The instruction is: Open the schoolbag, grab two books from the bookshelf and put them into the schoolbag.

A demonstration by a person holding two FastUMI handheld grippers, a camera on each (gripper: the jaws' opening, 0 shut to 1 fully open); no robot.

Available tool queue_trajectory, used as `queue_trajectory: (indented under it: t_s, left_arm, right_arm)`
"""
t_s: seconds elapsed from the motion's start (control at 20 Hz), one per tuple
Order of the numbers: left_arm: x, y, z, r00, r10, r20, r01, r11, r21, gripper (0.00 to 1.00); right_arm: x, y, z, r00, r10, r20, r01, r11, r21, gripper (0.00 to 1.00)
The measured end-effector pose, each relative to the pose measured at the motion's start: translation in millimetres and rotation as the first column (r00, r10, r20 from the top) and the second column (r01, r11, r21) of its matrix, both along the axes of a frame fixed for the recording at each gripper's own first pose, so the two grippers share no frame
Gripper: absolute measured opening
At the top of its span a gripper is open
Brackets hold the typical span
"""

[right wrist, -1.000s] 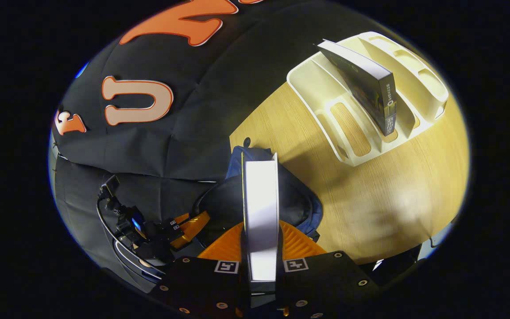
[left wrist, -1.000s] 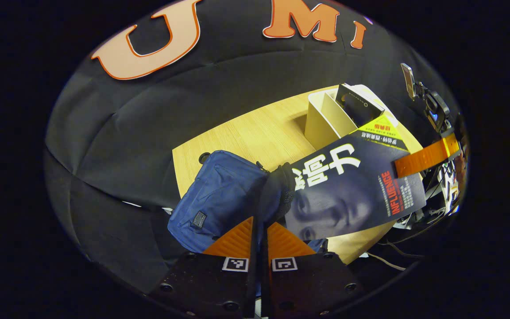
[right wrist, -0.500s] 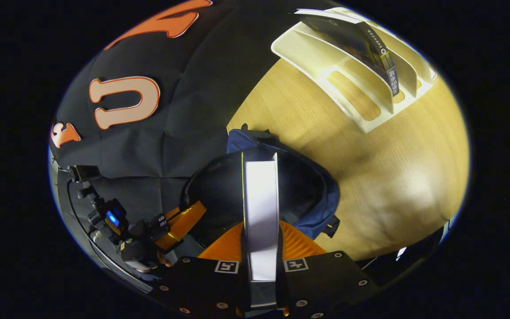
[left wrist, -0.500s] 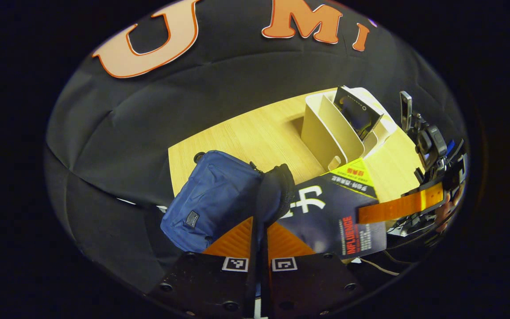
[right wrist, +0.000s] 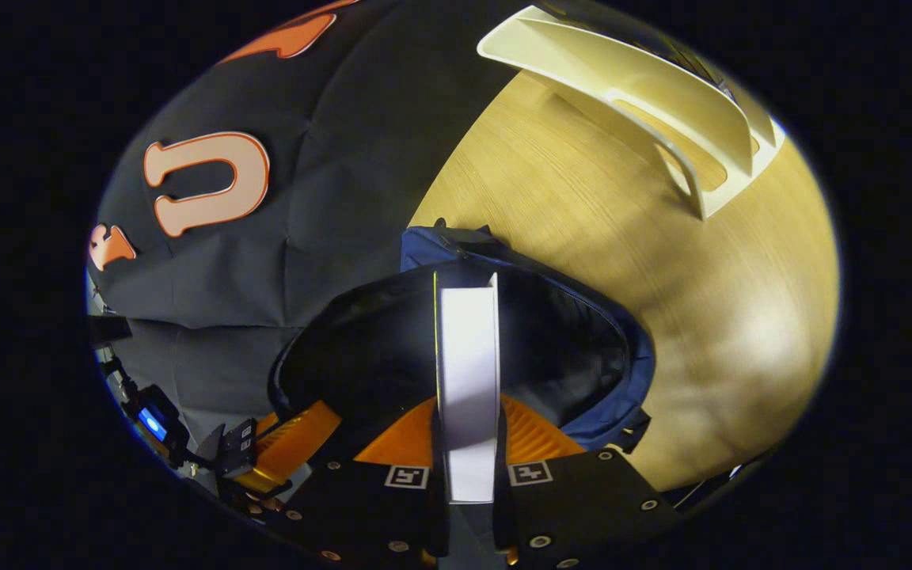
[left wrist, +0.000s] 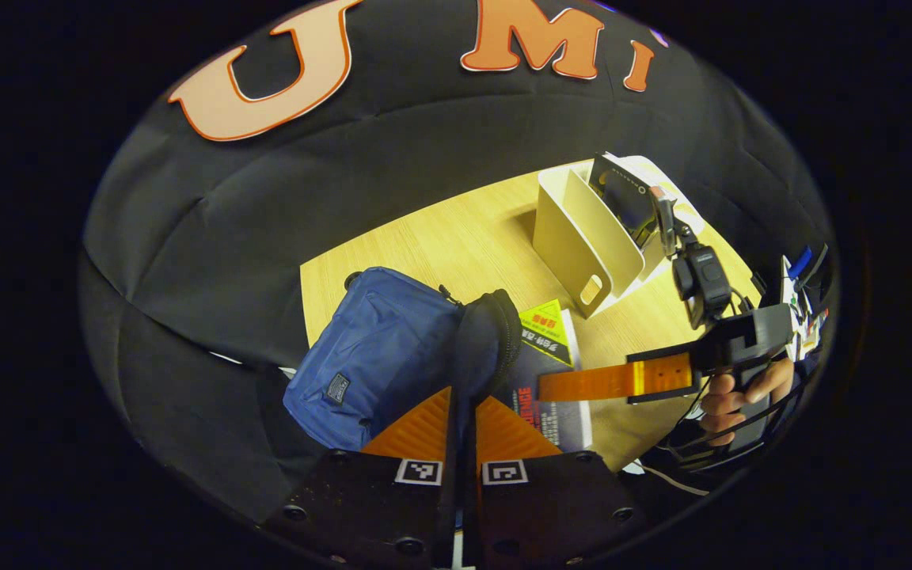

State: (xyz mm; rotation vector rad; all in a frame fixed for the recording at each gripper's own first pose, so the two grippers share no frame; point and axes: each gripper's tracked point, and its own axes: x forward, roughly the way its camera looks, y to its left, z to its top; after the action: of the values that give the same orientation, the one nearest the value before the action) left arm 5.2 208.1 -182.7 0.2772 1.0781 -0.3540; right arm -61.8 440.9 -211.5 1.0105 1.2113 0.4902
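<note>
A dark-covered book point(left wrist: 555, 372) with a yellow triangle patch and red lettering on its cover, the print too small and turned to make out, stands edge-down in the mouth of the blue schoolbag point(left wrist: 369, 364) on the wooden tabletop point(left wrist: 464, 237). In the left gripper view the right tool point(left wrist: 575, 385) reaches in from three o'clock, level and pointing toward the bag, its fingers clenched on the book's outer edge; a person's hand point(left wrist: 741, 392) grips its handle at about four o'clock. The left tool point(left wrist: 462, 412), at six o'clock in that view, is clamped on the dark rim of the bag's opening, its two fingers pressed close together with the fabric between them. A small dark label point(left wrist: 336, 389) is sewn on the bag's front pocket; its writing cannot be read.

In the right gripper view the book's white page edge point(right wrist: 468, 372) rises straight up from between that tool's fingers point(right wrist: 539, 431), over the bag's dark, gaping interior point(right wrist: 393, 356). The left tool shows at about seven o'clock there, on the near rim.

The cream plastic bookshelf point(left wrist: 583, 237) stands at one o'clock in the left gripper view, well apart from the bag, with a second dark book point(left wrist: 626, 198) leaning in one slot.
</note>
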Motion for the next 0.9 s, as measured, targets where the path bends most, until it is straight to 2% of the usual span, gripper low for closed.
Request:
queue_trajectory:
  t_s: [0.25,0.45,0.65,0.7,0.8,0.85,0.9]
  left_arm:
    - [-7.3,-6.2,-4.3,1.000,-0.026,0.004,0.026,1.000,0.004,0.04]
    - [-10.2,-8.0,-8.8,0.999,-0.037,-0.002,0.037,0.999,0.013,0.04]
    - [-16.5,-20.3,-3.0,0.999,-0.038,-0.017,0.038,0.999,0.009,0.04]
    - [-19.5,-22.2,-0.2,0.999,-0.031,-0.019,0.031,1.000,0.007,0.04]
    - [-23.8,-29.5,5.6,0.999,-0.017,-0.030,0.017,1.000,-0.002,0.04]
    - [-18.2,-36.6,10.0,1.000,-0.003,-0.027,0.002,1.000,-0.022,0.04]
    - [-20.7,-31.9,18.7,1.000,0.004,-0.027,-0.005,1.000,-0.022,0.04]
  right_arm:
    - [10.4,23.5,-20.5,0.999,-0.042,0.009,0.041,0.998,0.043,0.22]
    - [14.7,40.3,-35.4,0.999,-0.039,0.012,0.038,0.999,0.036,0.22]
    - [16.4,58.0,-39.7,0.998,-0.055,-0.015,0.056,0.995,0.082,0.23]
    - [15.8,61.7,-42.0,0.999,-0.038,-0.028,0.040,0.996,0.080,0.24]
    - [-3.2,69.0,-35.5,0.994,0.048,-0.100,-0.034,0.991,0.131,0.31]
    - [-7.4,77.5,-37.2,0.993,0.063,-0.102,-0.051,0.991,0.120,0.23]
    - [-8.8,76.8,-32.1,0.995,0.067,-0.079,-0.059,0.992,0.108,0.47]
